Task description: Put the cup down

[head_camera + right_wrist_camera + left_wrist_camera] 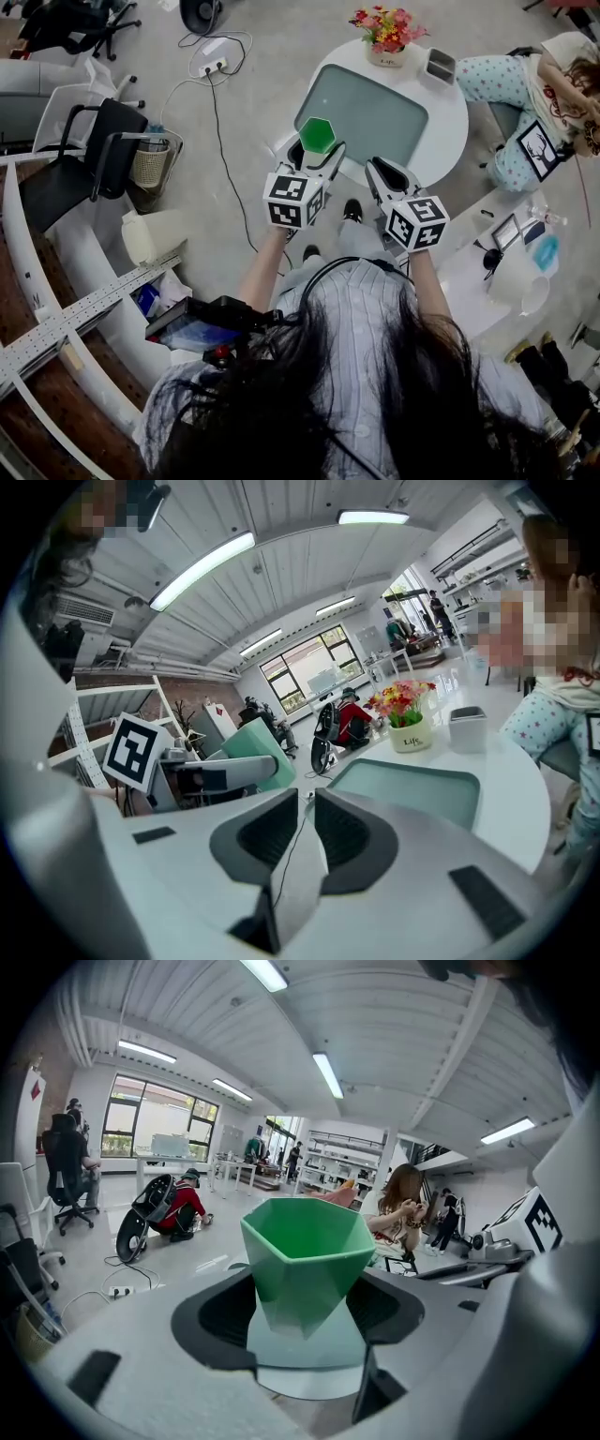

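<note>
A green faceted cup [317,135] stands upright between the jaws of my left gripper [316,150], which is shut on it. In the head view it hangs over the near left corner of the grey-green mat [384,117] on the round white table [452,122]. The left gripper view shows the cup [307,1251] held low on its tapered base, with the left gripper [306,1314] closed round it. My right gripper [382,174] is beside it to the right, shut and holding nothing; its jaws nearly meet in the right gripper view [307,808]. The cup [251,744] shows there at the left.
A flower pot [386,36] and a small grey box [440,66] stand at the table's far edge. A seated person [525,89] is at the right. On the floor at the left are a chair [80,164], a wastebasket [150,167] and a power strip cable [216,84].
</note>
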Motion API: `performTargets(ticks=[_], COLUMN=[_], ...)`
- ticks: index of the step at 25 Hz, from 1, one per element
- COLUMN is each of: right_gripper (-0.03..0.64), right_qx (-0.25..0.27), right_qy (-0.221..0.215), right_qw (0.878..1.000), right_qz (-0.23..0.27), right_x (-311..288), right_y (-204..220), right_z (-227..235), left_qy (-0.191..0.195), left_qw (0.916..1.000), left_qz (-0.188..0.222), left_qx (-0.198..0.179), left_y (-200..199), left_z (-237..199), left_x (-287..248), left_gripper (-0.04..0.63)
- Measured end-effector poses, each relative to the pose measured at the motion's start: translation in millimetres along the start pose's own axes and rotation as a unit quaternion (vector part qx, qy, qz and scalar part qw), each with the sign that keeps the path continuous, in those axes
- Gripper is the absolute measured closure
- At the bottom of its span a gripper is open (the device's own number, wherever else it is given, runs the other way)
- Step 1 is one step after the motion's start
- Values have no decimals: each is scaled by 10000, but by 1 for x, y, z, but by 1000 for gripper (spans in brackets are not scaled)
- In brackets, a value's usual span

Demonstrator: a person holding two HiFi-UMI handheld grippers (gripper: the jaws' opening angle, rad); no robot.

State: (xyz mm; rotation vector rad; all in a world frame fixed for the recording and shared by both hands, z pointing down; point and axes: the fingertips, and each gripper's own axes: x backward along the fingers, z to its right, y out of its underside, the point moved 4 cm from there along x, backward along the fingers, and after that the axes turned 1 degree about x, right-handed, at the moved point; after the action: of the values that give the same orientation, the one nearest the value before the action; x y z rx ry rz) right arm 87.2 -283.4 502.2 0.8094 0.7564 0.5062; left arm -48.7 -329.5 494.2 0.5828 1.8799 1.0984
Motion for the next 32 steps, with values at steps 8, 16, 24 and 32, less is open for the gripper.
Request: performTargets(ticks=[8,16,24,32], right_gripper=[545,545,545,545], right_qx=[-91,-325,-426,-580], right_qy=[9,128,231,373], right_qw=[9999,9992,9988,9975], right_qz=[-119,-178,-113,-143], right_x=[-9,-28,-40,-35], right_y=[-4,2,-5,3], right_z=[27,52,76,90], left_qy=[-222,-236,-285,-283], left_qw=[9990,9985,9986,9982], left_qz=[40,-182,-435,-500], left_qx=[377,467,-40,-194], left_y=[9,34,51,64], left_z=[-19,-37,-54,-56], left_x=[-46,-101,-148,-176], left_gripper=[282,282,282,282])
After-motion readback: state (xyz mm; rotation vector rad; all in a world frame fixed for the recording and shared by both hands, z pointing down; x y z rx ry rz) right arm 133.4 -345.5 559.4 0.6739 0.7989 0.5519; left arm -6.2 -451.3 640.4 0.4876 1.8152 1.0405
